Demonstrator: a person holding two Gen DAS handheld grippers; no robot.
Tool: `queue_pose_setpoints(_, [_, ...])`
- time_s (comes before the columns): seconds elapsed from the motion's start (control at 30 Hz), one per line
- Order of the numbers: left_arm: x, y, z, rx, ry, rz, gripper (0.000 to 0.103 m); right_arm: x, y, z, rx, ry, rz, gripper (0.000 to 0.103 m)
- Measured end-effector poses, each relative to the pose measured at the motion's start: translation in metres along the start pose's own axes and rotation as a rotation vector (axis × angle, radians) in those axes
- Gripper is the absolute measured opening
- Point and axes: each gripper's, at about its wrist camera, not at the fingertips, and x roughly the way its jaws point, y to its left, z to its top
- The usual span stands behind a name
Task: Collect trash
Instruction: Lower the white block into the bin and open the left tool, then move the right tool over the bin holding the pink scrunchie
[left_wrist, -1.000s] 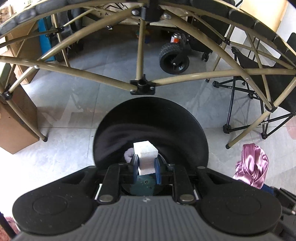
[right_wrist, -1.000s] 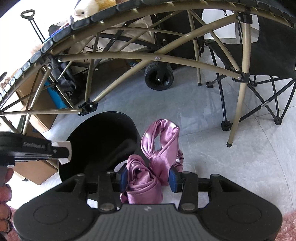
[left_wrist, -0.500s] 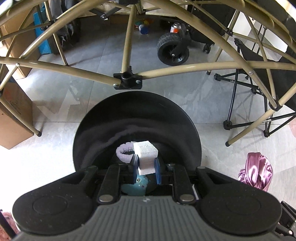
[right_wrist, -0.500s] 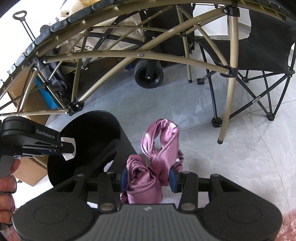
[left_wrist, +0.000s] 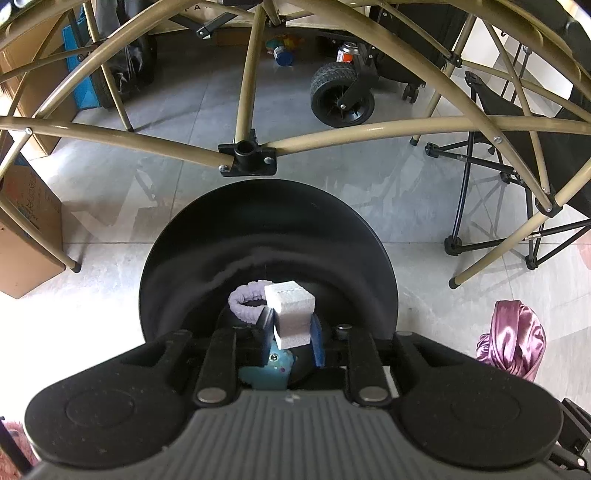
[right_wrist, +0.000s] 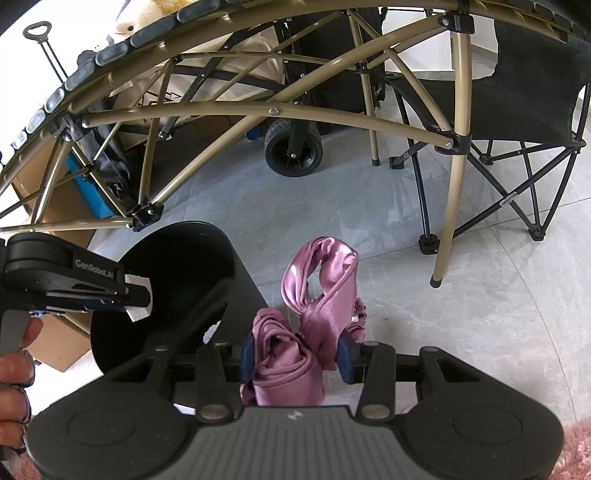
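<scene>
Left gripper (left_wrist: 291, 338) jaws opening around foam block (left_wrist: 291, 314), bin (left_wrist: 269, 236) (scrunchie (left_wrist: 245, 306) inside)

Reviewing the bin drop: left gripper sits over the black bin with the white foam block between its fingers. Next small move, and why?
Probably open the left gripper wider. Its fingers have just been opening, yet the white foam block sits between them, tilted, directly above the round black bin, where a lilac scrunchie already lies. More opening should let it fall in.

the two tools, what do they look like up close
Both match: the left tool and right tool have black bodies with round side housings, grey ribbed centres and blue finger pads. The right wrist view shows white GenRobot.AI lettering on the left tool.
</scene>
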Motion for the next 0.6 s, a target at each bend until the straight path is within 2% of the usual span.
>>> queue_pose_setpoints(0.03, [-0.0005,-0.001,0.0,0.002,0.001,0.002,0.039,-0.0006,-0.0003,0.0002,0.001,0.0,0.0,0.042])
queue_pose_setpoints(0.1, [-0.0029,-0.002,-0.0002,-0.002,-0.003,0.014,0.08,-0.0006,-0.0004,0.0004,0.0,-0.001,0.001,0.042])
queue_pose_setpoints(0.2, [-0.0065,-0.0009,0.0004,-0.016,-0.011,0.029,0.101,-0.001,0.0,0.0004,0.001,-0.001,0.001,0.042])
queue_pose_setpoints(0.6, [-0.0048,0.0021,-0.0001,-0.022,0.02,0.025,0.103,-0.002,-0.0004,-0.0001,0.001,-0.004,0.003,0.042])
